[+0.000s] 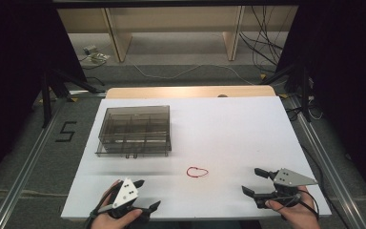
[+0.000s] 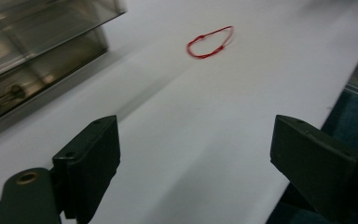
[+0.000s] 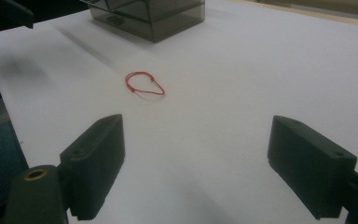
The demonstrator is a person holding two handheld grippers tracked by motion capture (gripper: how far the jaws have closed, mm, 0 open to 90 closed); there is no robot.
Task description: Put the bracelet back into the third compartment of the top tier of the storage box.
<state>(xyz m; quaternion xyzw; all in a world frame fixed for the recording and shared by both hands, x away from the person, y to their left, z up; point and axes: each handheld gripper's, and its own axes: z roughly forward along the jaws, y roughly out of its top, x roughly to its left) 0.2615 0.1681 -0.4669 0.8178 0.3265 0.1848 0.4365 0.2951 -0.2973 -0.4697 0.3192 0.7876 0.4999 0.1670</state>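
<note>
A white tabletop is seen from the high view, with a red loop laid flat on it near the front edge, roughly midway between the two grippers and touched by neither. A smoky clear box with inner compartments is set on the tabletop behind and to the left of the loop, well apart from it.

The left gripper is held over the front edge of the tabletop at the lower left, its fingers spread apart with nothing between them. In the left gripper view, the loop is shown ahead and toward the right, the box at the upper left, and bare tabletop between the two black fingers.

The right gripper is held at the lower right, its fingers likewise wide apart and empty, pointed toward the left. In the right gripper view, the loop is shown ahead and left of centre, the box beyond it at the top, and bare tabletop between the fingers
</note>
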